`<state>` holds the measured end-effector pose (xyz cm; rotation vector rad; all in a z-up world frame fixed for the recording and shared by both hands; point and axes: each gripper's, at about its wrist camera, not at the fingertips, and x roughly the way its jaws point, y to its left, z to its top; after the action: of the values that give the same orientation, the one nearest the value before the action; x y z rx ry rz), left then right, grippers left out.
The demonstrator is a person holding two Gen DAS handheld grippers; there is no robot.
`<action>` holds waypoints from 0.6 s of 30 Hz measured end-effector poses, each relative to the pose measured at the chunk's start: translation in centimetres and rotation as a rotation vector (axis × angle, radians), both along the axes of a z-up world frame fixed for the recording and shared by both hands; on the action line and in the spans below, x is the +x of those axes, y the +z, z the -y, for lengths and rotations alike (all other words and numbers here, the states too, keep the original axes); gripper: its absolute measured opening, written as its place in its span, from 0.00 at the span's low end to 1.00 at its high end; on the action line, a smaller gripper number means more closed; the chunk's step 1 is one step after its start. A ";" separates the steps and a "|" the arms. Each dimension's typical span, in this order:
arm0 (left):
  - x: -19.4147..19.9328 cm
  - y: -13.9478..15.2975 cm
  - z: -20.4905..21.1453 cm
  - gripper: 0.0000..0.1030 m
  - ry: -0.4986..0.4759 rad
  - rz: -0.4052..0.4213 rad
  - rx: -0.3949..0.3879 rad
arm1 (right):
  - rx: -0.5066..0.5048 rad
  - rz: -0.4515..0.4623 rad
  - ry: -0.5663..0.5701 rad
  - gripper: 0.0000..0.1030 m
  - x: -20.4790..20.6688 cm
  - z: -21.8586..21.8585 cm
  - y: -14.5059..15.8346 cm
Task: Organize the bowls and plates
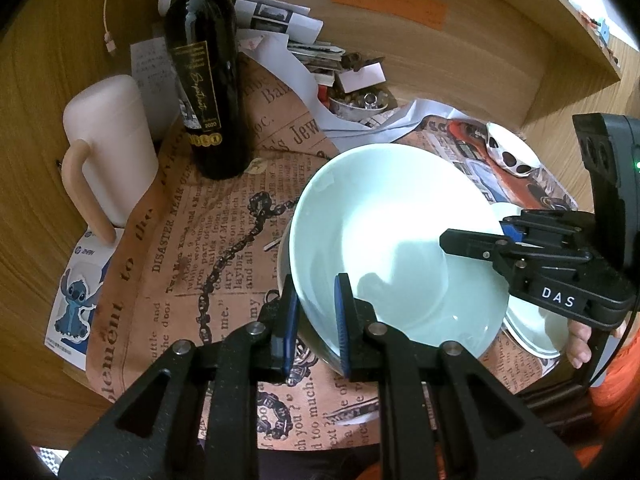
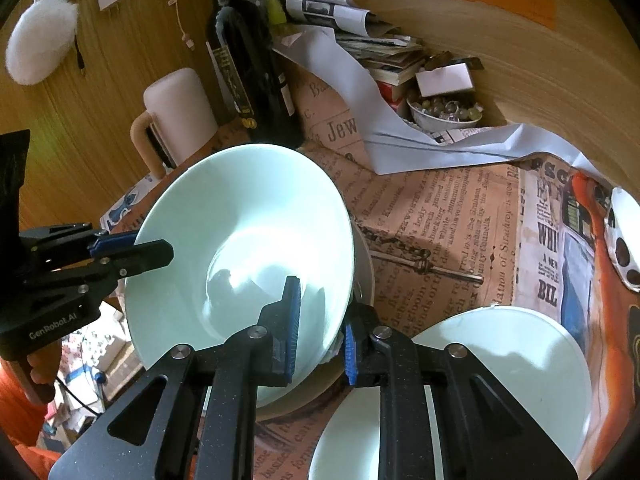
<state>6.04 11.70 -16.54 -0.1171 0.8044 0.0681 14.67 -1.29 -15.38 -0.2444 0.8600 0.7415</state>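
A large pale green bowl (image 1: 384, 240) (image 2: 240, 240) is tilted over a second, whitish bowl (image 1: 282, 256) (image 2: 365, 276) whose rim shows beneath it. My left gripper (image 1: 316, 286) (image 2: 136, 246) is shut on the green bowl's left rim, one blue pad inside and one outside. On the opposite rim my right gripper (image 2: 320, 308) (image 1: 474, 236) is shut in the same way. A pale plate (image 2: 504, 364) (image 1: 536, 332) lies flat to the right of the bowls. Further right sits a small white dish with dark spots (image 1: 510, 152) (image 2: 624, 240).
A newspaper-print sheet (image 1: 224, 232) covers the wooden table. Behind the bowls stand a dark wine bottle (image 1: 208, 92) and a pinkish mug (image 1: 108, 148). Loose papers (image 2: 360, 92) and a small bowl of trinkets (image 2: 444, 114) crowd the back by the wooden wall.
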 end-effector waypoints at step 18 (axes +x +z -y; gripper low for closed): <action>0.2 0.4 0.3 0.17 0.001 -0.012 0.022 | -0.071 0.074 0.031 0.18 -0.6 -0.3 -0.2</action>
<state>6.25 11.43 -16.18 -0.0965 0.8157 0.0782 14.05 -0.95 -15.54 -0.3468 0.8142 0.7270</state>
